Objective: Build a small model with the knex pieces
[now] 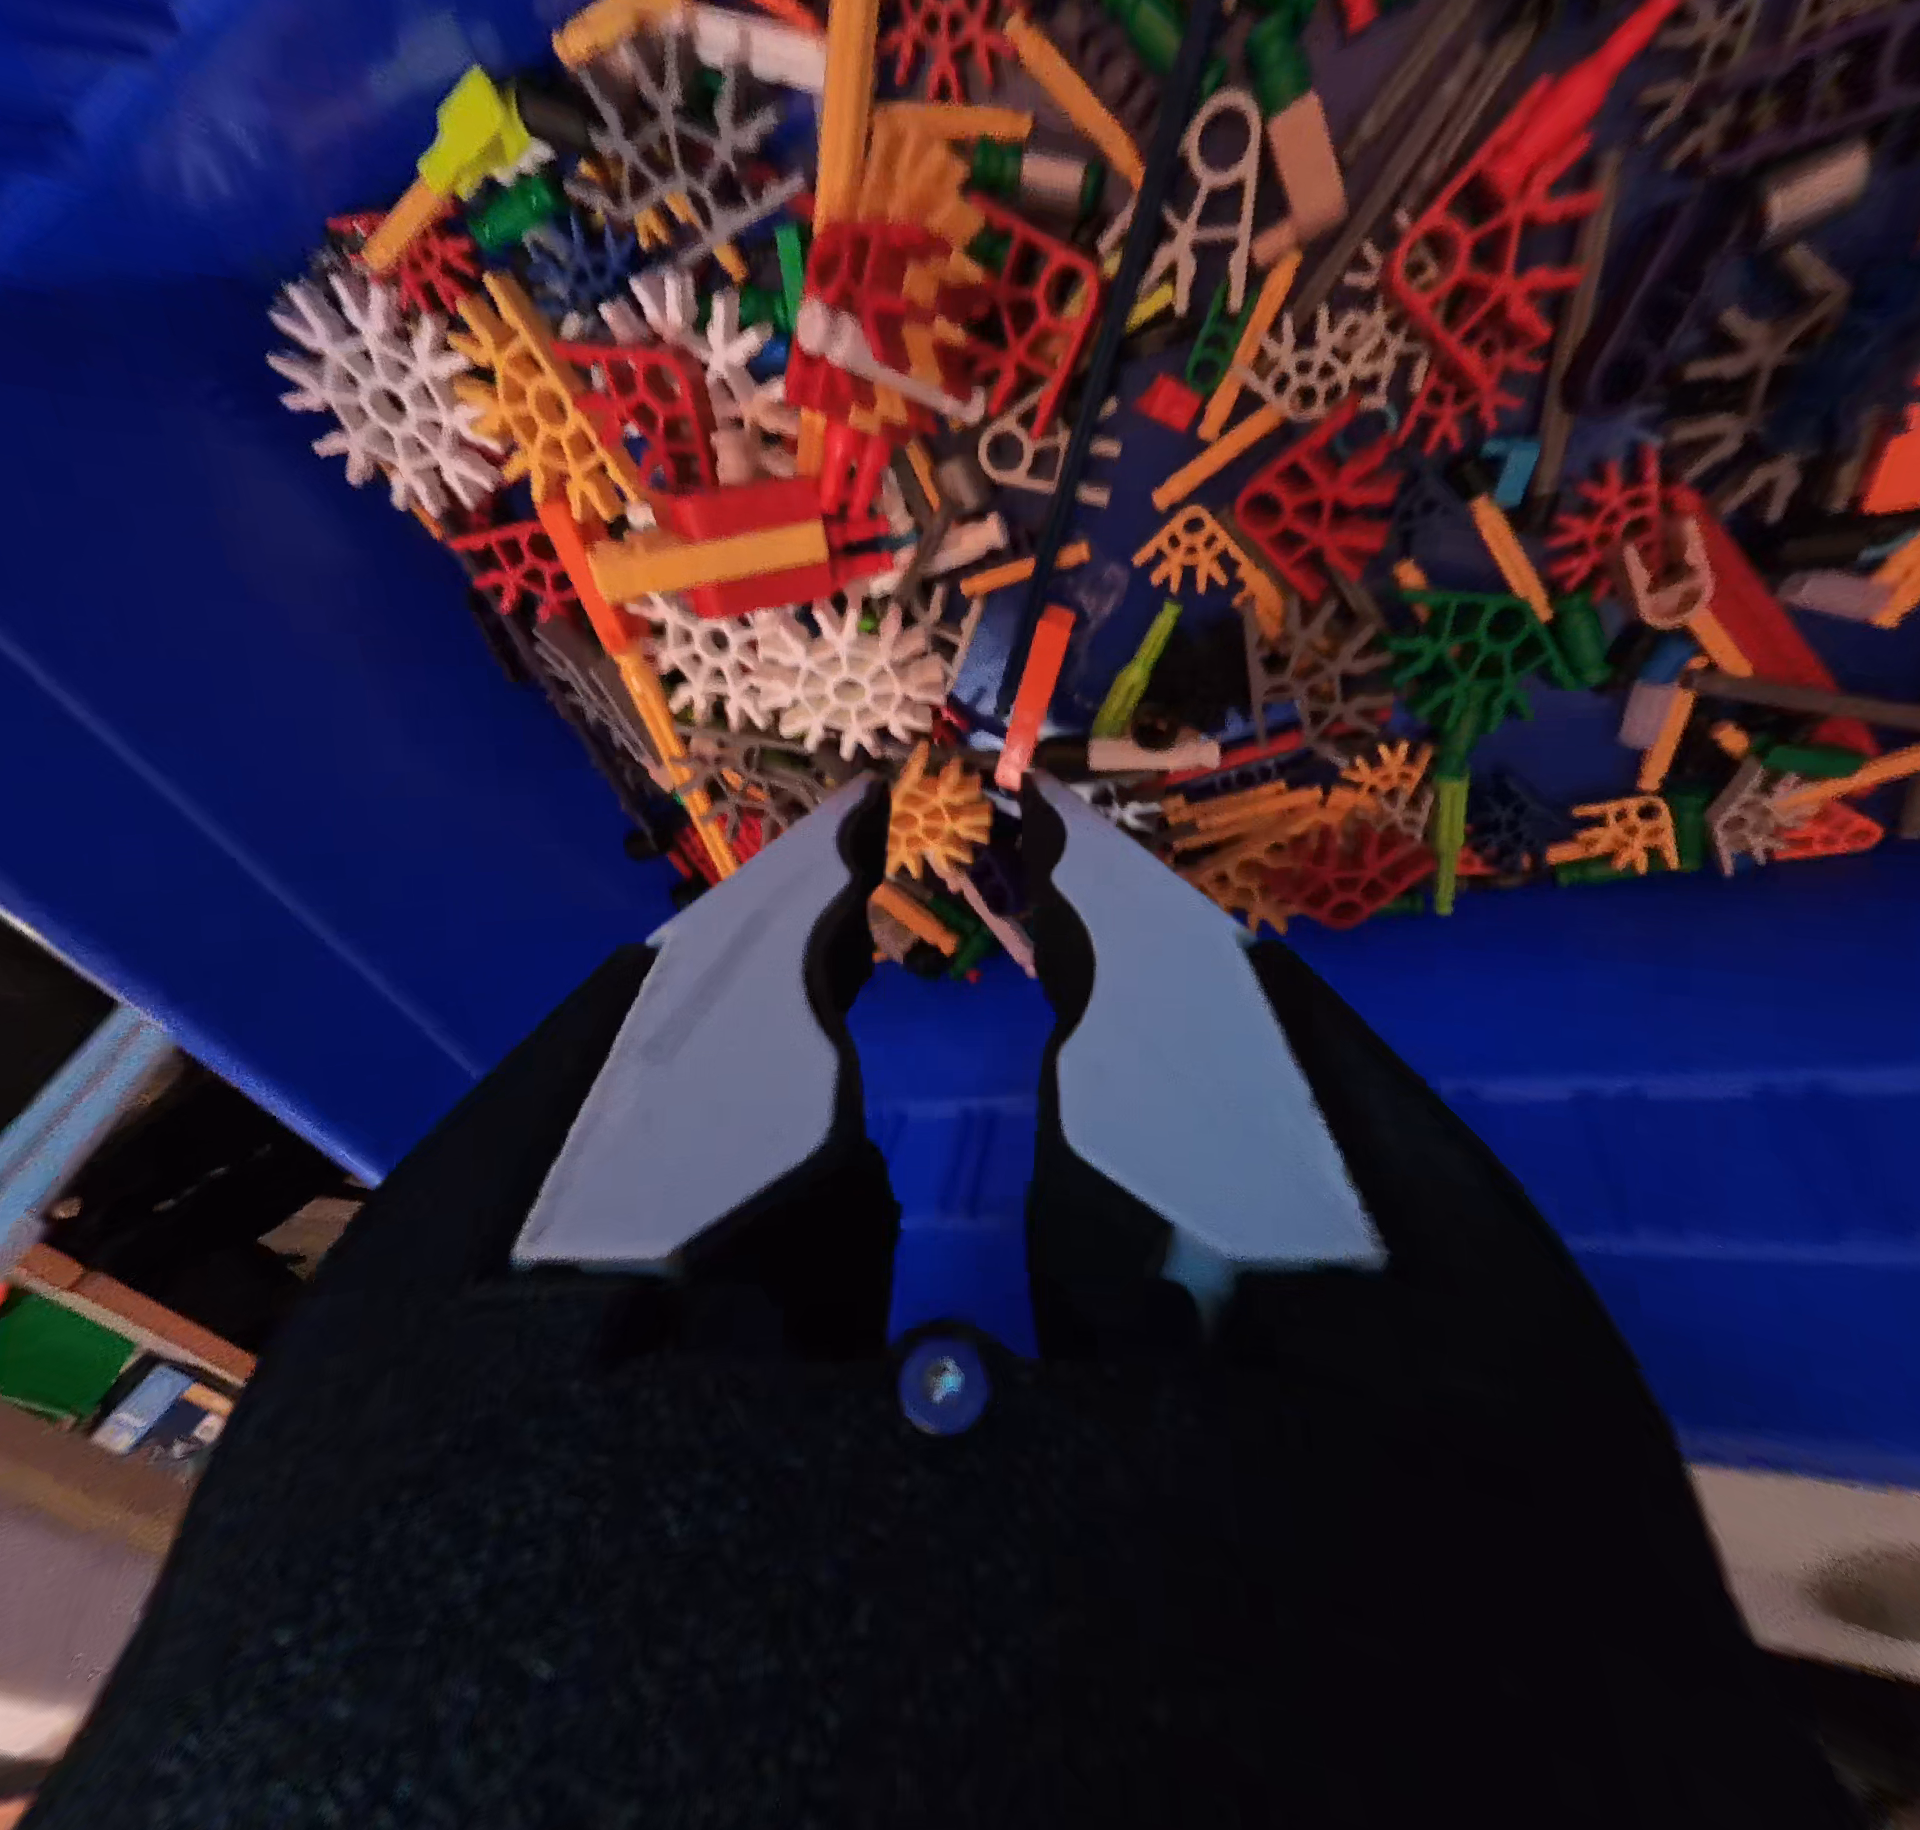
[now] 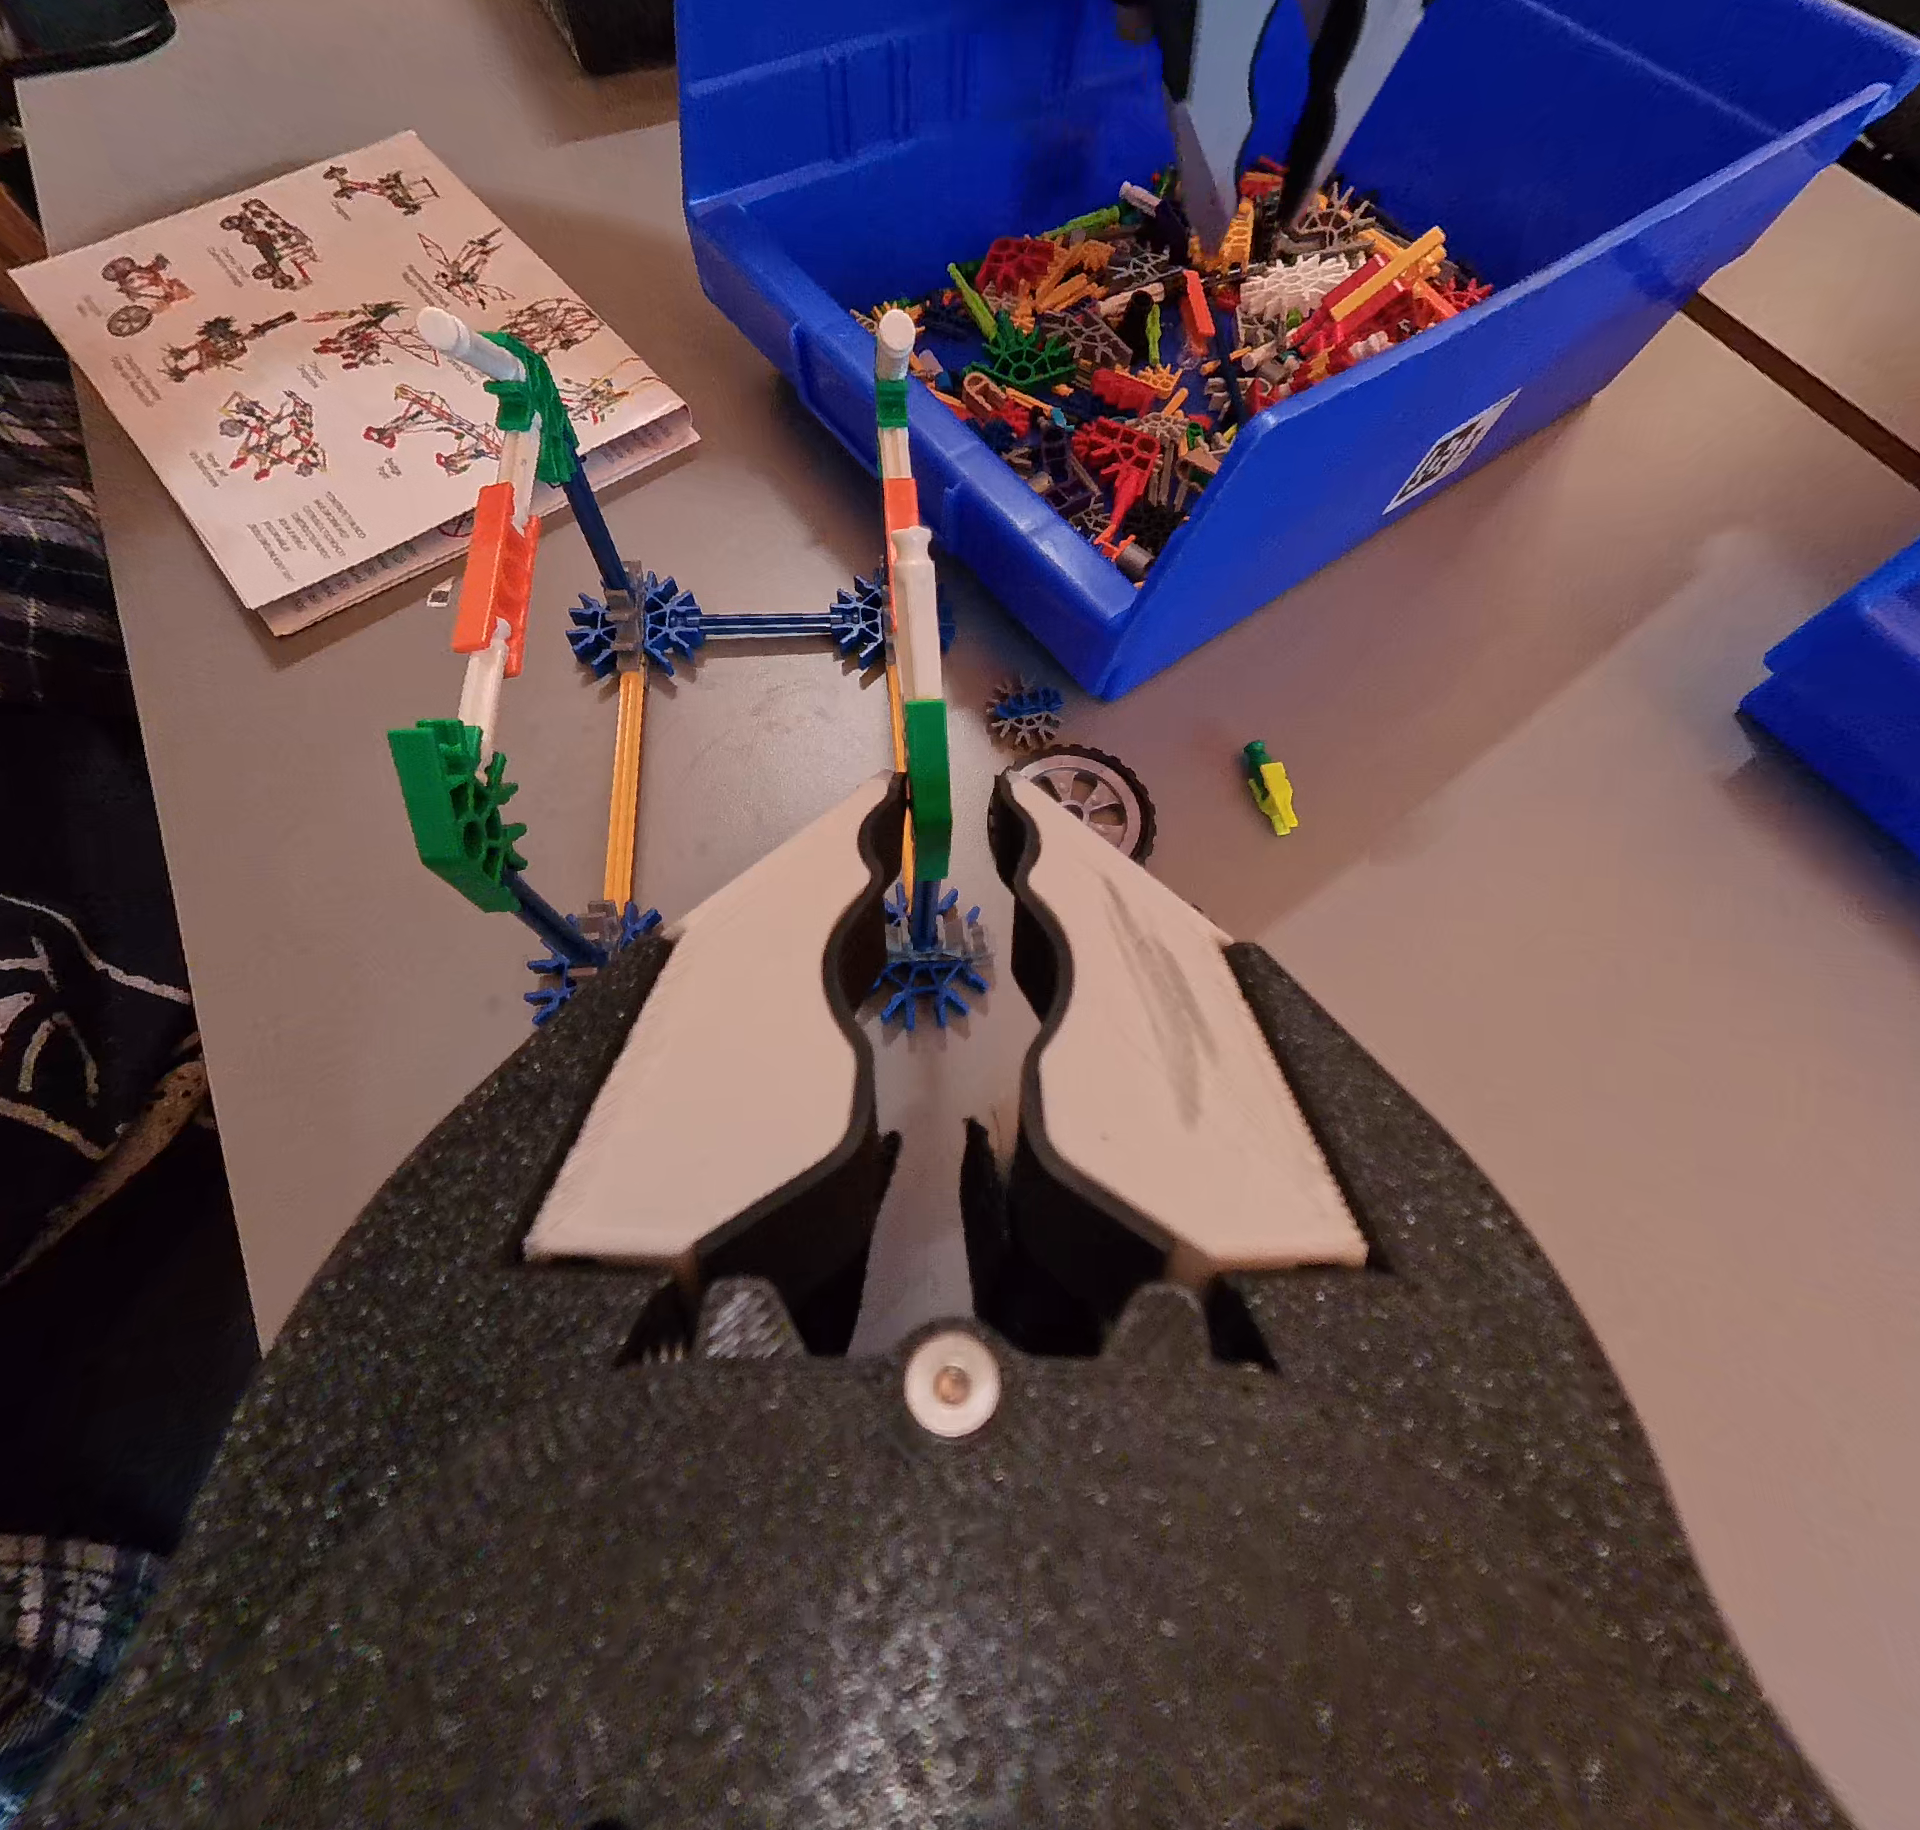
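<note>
Currently the left gripper is down inside the blue bin, its fingers a narrow gap apart with the tips in the pile of loose construction pieces. An orange snowflake connector sits between the tips, touching or nearly touching the left one; a firm grip cannot be told. A red-orange rod ends just at the right fingertip. White snowflake connectors lie just past the tips, and a thin black rod crosses the pile.

The right gripper hovers over the bench, fingers narrowly parted around the green connector of a partly built frame. The left finger looks to touch that connector; the right finger stands a small gap off. The frame, with blue snowflake hubs, yellow and blue rods, and white and orange pieces, stands in the middle of the bench, just beside the bin's near corner.

A grey-spoked wheel lies just beyond the right fingertip. A loose blue connector and a small yellow-green piece lie near the bin's front. An instruction booklet lies toward the bench's left edge. A second blue bin shows at the right edge.
</note>
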A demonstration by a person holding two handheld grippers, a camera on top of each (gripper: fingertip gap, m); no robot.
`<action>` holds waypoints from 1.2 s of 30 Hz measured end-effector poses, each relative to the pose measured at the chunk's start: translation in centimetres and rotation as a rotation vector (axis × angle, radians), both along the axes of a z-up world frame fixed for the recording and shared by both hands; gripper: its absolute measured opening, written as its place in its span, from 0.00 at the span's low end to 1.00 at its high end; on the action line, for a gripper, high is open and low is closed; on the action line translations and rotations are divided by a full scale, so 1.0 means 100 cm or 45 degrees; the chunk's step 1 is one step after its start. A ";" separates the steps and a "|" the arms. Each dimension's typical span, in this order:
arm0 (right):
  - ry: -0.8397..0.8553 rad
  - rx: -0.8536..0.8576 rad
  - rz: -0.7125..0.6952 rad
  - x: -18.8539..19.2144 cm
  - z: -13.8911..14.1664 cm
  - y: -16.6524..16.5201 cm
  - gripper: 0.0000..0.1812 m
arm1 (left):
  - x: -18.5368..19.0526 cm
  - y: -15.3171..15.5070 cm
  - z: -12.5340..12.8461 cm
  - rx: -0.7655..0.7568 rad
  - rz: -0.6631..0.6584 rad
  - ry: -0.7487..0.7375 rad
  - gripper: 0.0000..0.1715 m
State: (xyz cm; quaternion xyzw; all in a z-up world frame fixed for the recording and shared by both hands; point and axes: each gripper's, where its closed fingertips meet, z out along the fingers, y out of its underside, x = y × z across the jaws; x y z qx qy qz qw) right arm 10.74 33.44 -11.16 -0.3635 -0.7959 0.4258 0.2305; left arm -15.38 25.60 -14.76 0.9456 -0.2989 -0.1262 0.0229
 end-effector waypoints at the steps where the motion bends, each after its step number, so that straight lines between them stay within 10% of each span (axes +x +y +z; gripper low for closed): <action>1: 0.000 0.002 0.000 0.000 0.000 0.000 0.09 | 0.000 0.006 -0.002 0.024 -0.013 0.007 0.14; 36: 0.005 0.022 -0.004 0.000 -0.001 0.000 0.09 | 0.022 0.033 -0.016 0.127 -0.241 -0.121 0.04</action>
